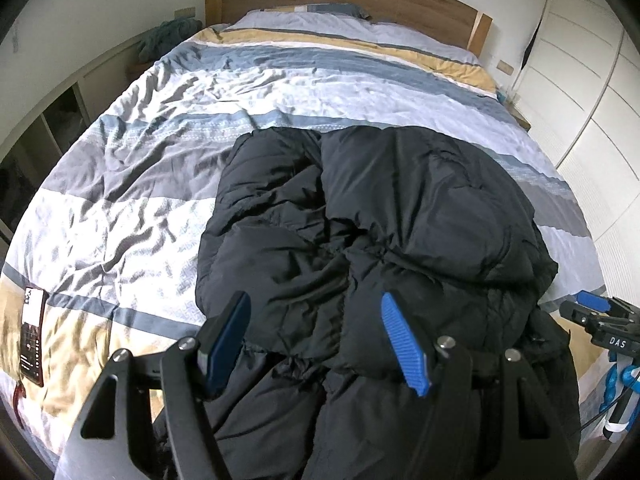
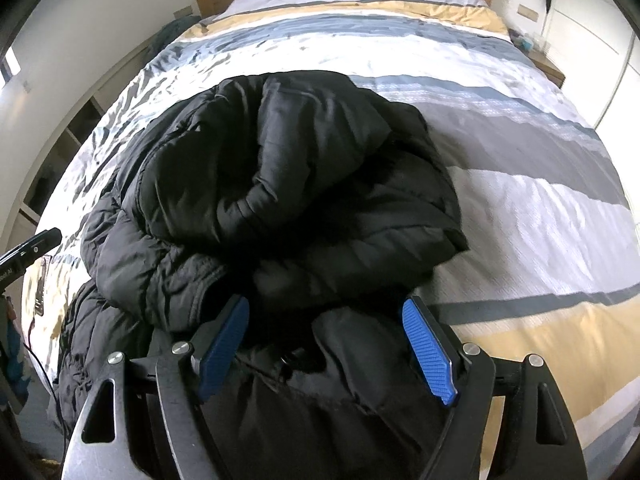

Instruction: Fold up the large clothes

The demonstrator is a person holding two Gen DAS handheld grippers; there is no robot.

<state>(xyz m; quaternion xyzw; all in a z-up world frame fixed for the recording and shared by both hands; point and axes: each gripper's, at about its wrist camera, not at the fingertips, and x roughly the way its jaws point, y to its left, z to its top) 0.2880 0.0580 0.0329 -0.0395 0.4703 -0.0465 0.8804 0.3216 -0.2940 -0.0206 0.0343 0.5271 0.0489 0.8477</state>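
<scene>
One black puffer jacket heaped on striped bed, near edge; bulky, soft, springy, slippery shell. Left gripper, right gripper both spread, empty. Pinch hem or sleeve seam, not padding

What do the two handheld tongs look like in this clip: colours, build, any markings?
Both match: the left tongs and right tongs have black angular frames with silver pivot bolts and ribbed blue finger pads. Seen from the left wrist view, the right tongs' body carries white lettering "DAS", with blue parts and a dark cable beneath it.
</scene>
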